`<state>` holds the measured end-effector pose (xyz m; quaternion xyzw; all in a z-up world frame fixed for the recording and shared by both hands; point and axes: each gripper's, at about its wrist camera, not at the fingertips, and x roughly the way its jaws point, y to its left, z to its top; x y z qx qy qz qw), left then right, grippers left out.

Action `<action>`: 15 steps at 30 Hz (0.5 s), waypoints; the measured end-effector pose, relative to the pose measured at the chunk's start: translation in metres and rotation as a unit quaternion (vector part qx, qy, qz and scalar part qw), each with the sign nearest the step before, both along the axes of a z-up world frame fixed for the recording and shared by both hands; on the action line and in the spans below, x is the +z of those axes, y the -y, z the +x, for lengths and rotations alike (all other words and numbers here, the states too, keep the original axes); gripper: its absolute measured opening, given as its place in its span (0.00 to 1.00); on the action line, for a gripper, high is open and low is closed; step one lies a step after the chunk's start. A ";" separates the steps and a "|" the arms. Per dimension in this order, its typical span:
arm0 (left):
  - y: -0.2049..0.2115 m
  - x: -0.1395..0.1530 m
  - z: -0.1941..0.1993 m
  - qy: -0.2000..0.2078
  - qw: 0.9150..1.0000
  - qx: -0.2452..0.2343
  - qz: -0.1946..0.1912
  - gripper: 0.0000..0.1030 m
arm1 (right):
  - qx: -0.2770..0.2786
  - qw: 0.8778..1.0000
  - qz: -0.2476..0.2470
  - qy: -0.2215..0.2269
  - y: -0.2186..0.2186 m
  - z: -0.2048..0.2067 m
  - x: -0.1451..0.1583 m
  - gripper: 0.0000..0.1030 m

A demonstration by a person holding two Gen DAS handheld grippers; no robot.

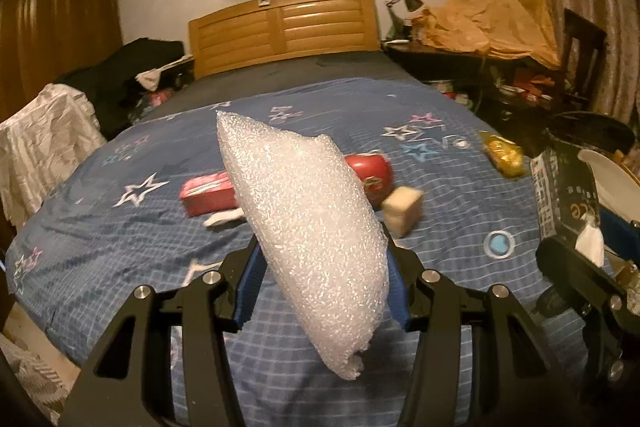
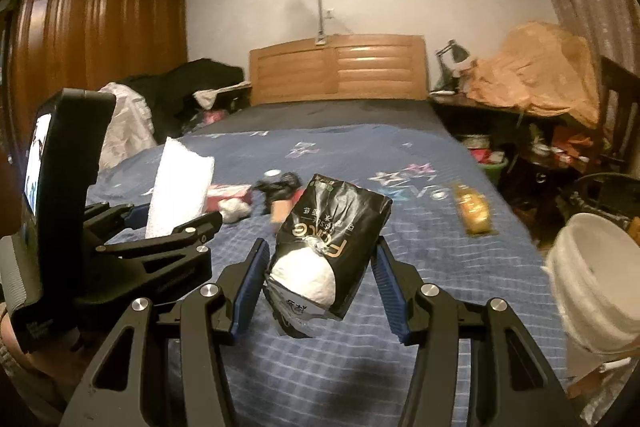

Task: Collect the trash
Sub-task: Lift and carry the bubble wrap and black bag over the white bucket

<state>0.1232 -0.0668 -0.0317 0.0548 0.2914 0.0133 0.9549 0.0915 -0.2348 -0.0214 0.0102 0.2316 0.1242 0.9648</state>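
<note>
My left gripper (image 1: 322, 279) is shut on a white foam wrap sheet (image 1: 304, 227) and holds it above the blue star bedspread (image 1: 120, 227). The wrap also shows in the right wrist view (image 2: 180, 183), at the left. My right gripper (image 2: 320, 279) is shut on a black tissue pack (image 2: 332, 239) with white tissue bulging from its opening, held above the bed. The pack also shows at the right edge of the left wrist view (image 1: 564, 195). On the bed lie red packets (image 1: 208, 193), a cream foam block (image 1: 402, 213) and a yellow wrapper (image 1: 502, 153).
A white bucket (image 2: 592, 279) stands to the right of the bed. A wooden headboard (image 2: 340, 69) is at the far end. A cluttered desk with a lamp (image 2: 452, 55) lies to the right, a wardrobe (image 2: 96, 39) and piled clothes to the left.
</note>
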 end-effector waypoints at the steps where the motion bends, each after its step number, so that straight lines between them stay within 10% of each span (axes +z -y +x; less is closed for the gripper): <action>1: 0.008 0.001 0.002 0.000 1.000 -0.008 0.000 0.48 | -0.007 1.000 0.000 0.002 0.007 -0.001 0.001 0.53; 15: 0.157 -0.001 0.036 -0.012 0.987 -0.157 0.005 0.48 | -0.168 0.986 0.006 0.012 0.180 -0.011 0.011 0.53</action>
